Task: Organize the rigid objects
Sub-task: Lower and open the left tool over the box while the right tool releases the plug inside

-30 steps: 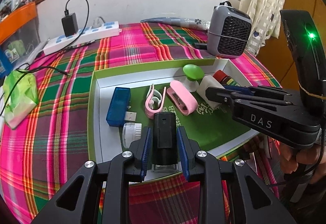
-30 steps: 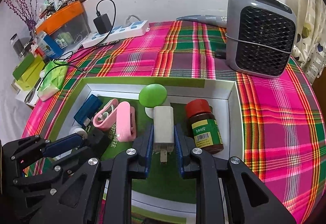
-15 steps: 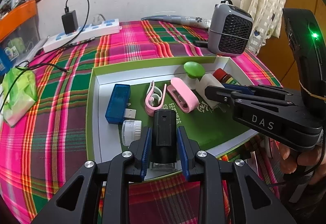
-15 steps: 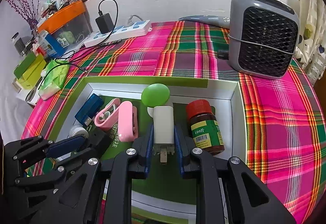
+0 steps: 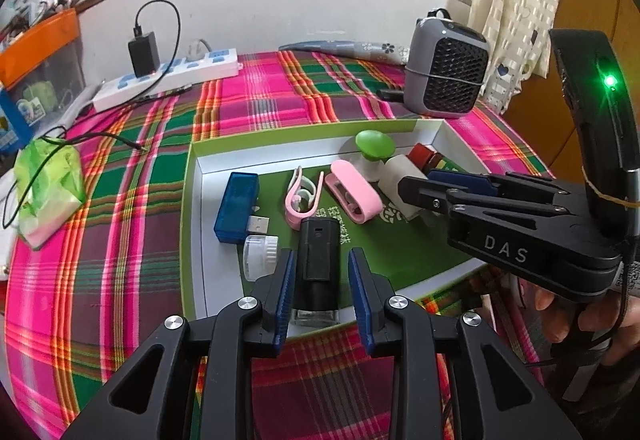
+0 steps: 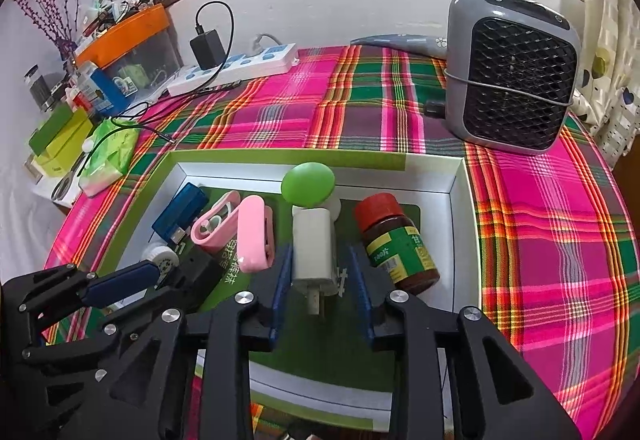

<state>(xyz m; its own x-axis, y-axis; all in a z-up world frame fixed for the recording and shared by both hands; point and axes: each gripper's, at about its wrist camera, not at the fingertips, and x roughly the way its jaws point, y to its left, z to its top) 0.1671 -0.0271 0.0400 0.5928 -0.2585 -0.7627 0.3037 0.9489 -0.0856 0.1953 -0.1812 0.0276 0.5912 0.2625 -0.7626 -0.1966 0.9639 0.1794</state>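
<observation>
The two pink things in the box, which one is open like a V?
The pink clip nearer the blue USB stick: its two arms spread apart at the far end. The other pink piece, beside the white charger, is a closed oval loop.

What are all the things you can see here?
tray: 1, green and white, on tablecloth
black box: 1, black, tray's near edge
white charger: 1, white, tray middle
bottle: 1, brown with red cap, lying in tray, right
mushroom: 1, green, tray back
pink clips: 2, pink, tray middle
USB gadget: 1, blue, tray left
cap: 1, white, tray left
fan: 1, grey, back right
power strip: 1, white, back left
tablecloth: 1, plaid
left gripper: open, around black box
right gripper: open, around white charger
</observation>
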